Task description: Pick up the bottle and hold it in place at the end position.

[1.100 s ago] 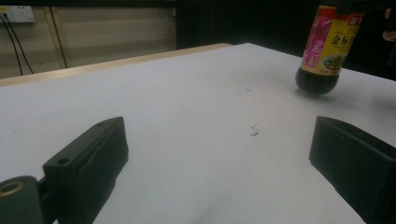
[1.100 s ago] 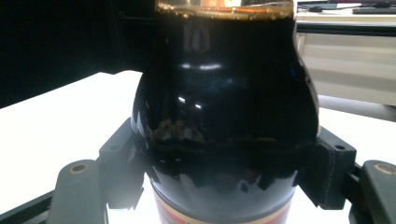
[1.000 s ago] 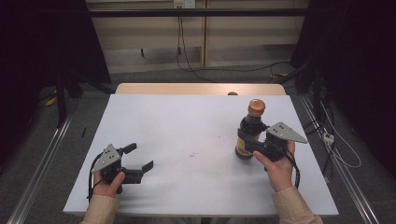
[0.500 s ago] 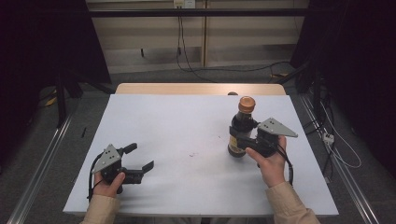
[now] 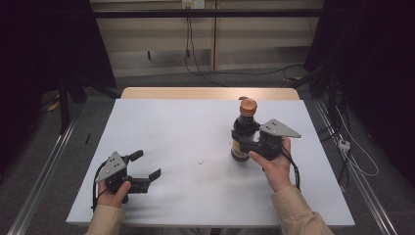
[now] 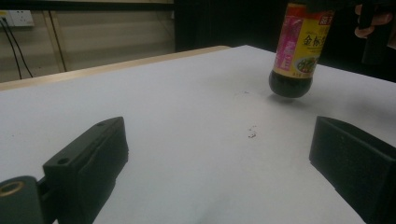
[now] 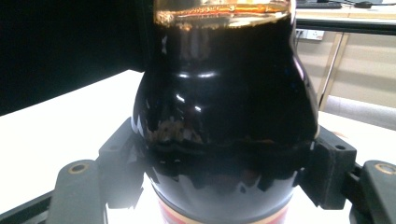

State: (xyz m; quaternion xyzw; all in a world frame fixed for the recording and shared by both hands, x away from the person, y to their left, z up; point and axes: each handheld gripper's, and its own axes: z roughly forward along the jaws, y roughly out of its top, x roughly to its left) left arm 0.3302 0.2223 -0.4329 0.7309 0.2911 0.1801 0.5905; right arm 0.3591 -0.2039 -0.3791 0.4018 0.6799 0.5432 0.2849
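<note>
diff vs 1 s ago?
The right hand-held gripper, shut on the soy sauce bottle, has carried it left, toward the table's middle; in the left gripper view its base hangs just above the surface. The left hand-held gripper stayed open and in place.

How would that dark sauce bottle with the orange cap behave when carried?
The dark glossy sauce bottle with the orange cap is nearly full, so probably heavy. Its smooth rounded body might slip in the right tool. Being tall and narrow, it may tip.
</note>
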